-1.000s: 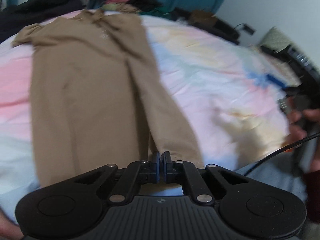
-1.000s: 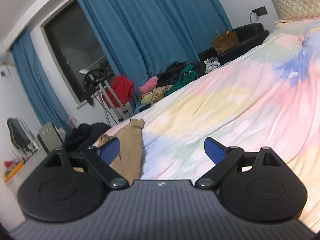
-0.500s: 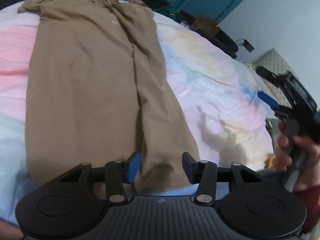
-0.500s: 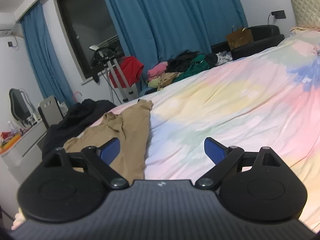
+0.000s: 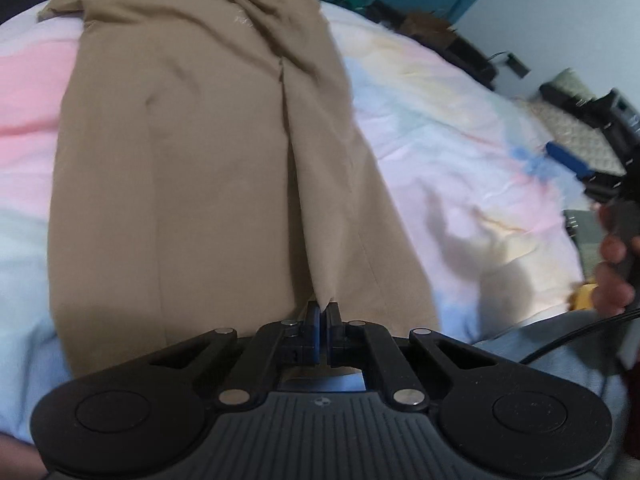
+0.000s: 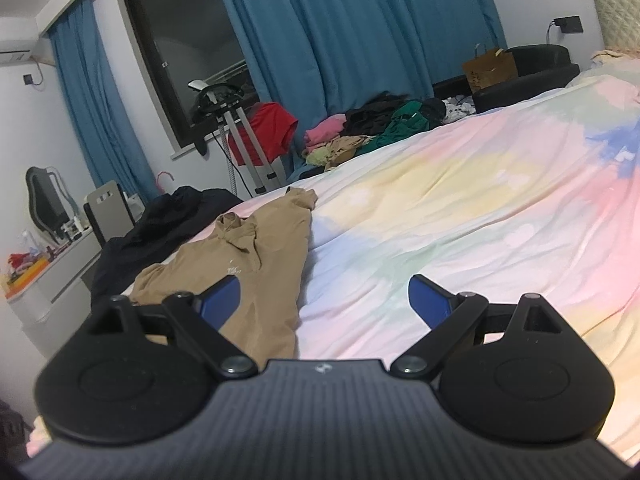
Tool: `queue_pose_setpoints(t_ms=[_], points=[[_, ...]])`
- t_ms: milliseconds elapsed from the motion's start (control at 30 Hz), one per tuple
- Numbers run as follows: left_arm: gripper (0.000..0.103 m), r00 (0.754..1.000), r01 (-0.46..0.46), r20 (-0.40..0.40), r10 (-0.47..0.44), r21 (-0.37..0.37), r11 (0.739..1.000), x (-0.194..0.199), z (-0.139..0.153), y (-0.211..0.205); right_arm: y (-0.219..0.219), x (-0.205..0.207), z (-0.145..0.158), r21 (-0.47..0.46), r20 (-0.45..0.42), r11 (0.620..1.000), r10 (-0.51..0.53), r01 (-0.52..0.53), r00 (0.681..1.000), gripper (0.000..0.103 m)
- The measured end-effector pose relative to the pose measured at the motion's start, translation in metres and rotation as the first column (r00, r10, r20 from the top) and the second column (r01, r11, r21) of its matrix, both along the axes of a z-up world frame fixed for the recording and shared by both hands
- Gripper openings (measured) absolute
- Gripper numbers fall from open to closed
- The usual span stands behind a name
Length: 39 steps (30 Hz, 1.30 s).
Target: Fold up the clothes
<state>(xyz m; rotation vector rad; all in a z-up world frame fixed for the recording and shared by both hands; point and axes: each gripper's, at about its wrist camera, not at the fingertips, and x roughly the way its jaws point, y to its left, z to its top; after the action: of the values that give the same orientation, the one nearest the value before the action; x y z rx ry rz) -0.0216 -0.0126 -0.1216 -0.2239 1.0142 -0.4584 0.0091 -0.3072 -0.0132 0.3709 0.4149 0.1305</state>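
Note:
A tan long-sleeved shirt [image 5: 200, 160] lies flat along the pastel tie-dye bed cover [image 5: 440, 140], collar at the far end and one side folded in over the middle. My left gripper [image 5: 323, 312] is shut on the near hem of that folded part, and a ridge of cloth runs up from the pads. In the right wrist view the same shirt [image 6: 256, 272] lies ahead and to the left. My right gripper [image 6: 325, 298] hovers open over the cover with nothing between its blue pads. It also shows at the right edge of the left wrist view as the right gripper [image 5: 592, 168].
A hand [image 5: 612, 272] holds the right gripper beside the bed. A dark garment [image 6: 168, 224] lies at the bed's far left corner. A heap of clothes [image 6: 372, 132] sits past the far edge. A stand with a red garment [image 6: 272, 128] and a brown paper bag [image 6: 490, 66] are by the blue curtains.
My left gripper opened over the shirt's near hem, sank a little, and shut again on a ridge of the cloth. The right gripper stayed open and swung slightly, bringing more of the shirt into view.

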Motion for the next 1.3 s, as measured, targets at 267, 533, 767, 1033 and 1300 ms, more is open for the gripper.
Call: queue_pose_setpoints(t_ms=[267,533,767,1033,1300], points=[[0.046,0.987,-0.045,0.158,0.034,0.067,0.997,-0.003,0.037,0.002,0.021,-0.008,0.006,-0.050,0.052,0.996,0.082,-0.080,0.995,0.092],[0.070,0.898,-0.152,0.433,0.073,0.149,0.977,0.028,0.131,0.016,0.054,0.014,0.018,-0.032,0.036,0.981,0.194,-0.193,0.980,0.092],[0.084,0.814,-0.207,0.569,0.113,0.103,0.973,0.082,0.144,0.034,0.104,0.084,0.037,-0.078,0.015,0.959,0.275,-0.273,0.961,0.092],[0.084,0.812,-0.320,0.534,0.236,0.070,0.945,0.129,0.088,0.088,0.154,0.218,0.001,-0.153,-0.100,0.950,0.258,-0.271,0.961,0.091],[0.083,0.818,-0.384,0.467,0.337,0.008,0.923,0.172,0.061,0.124,0.181,0.310,-0.064,-0.201,-0.209,0.960,0.153,-0.196,0.966,0.074]])
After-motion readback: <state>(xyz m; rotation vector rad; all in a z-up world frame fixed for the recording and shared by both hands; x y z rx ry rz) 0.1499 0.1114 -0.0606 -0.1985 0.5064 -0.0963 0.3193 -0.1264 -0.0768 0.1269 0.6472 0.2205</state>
